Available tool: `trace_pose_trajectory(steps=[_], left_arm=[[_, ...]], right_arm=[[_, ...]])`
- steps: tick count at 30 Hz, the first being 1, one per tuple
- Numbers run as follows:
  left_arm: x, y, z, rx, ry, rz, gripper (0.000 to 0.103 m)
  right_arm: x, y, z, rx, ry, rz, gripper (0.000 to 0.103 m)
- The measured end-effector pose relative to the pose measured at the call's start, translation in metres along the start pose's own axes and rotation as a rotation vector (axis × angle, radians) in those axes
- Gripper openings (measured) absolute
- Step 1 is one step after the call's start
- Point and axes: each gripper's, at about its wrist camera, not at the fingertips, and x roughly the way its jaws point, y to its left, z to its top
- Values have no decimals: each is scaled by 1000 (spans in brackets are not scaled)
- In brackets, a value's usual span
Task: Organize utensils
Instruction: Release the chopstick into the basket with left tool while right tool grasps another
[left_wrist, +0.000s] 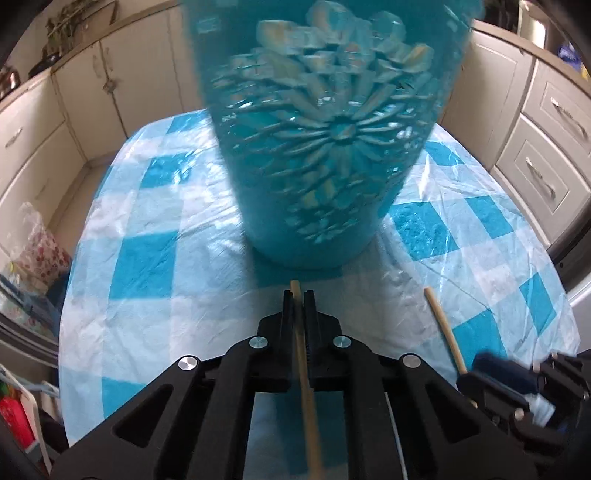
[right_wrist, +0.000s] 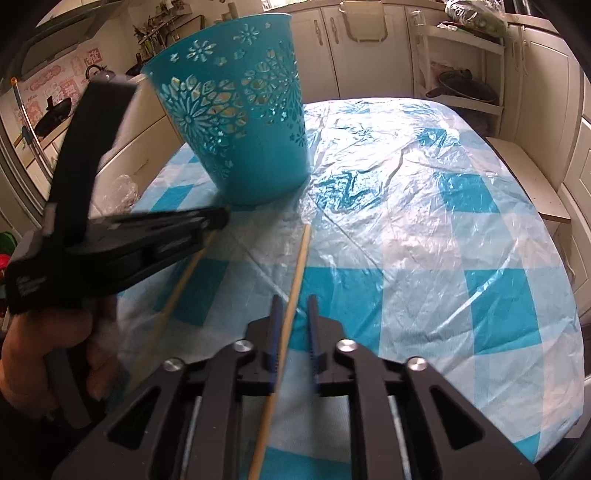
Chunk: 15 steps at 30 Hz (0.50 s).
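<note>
A teal plastic basket (left_wrist: 325, 133) with cut-out flower patterns stands on the table, close in front of my left gripper (left_wrist: 299, 295); it also shows in the right wrist view (right_wrist: 243, 110) at the upper left. My left gripper is shut on a wooden chopstick (left_wrist: 304, 369) that runs back between the fingers. A second wooden chopstick (right_wrist: 291, 295) lies on the table between the fingers of my right gripper (right_wrist: 293, 301), which is open around it. That chopstick also shows in the left wrist view (left_wrist: 443, 328). The left gripper (right_wrist: 221, 218) appears in the right wrist view at left, holding its chopstick (right_wrist: 177, 284).
The round table (right_wrist: 443, 221) has a blue and white checked cloth under clear plastic. Cream kitchen cabinets (left_wrist: 546, 147) surround it. A shelf with pans (right_wrist: 465, 88) stands at the far right. Bags (left_wrist: 33, 251) sit at the left of the table.
</note>
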Motion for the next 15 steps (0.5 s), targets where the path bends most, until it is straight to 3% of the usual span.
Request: trace_pose_trajectory(steps=[6,8,9,10,15], left_arm=[[-6,15,-5,-44,43,-13,6],[-5,14,-5,-25,50,-2,6],[-4,9,-4,9,51,15,6],[-5,7,-4,25,51,17,6],[-16,22,-4,-39,72,-113,5]], right_arm=[[11,7,11,-40,2,-36,28],[14,15,13,-87,8,-50,18],[15,17,13,-98,12,-43,9],[16,18,12,-98,13,-32,8],[16,11,10,-64,5,13,7]])
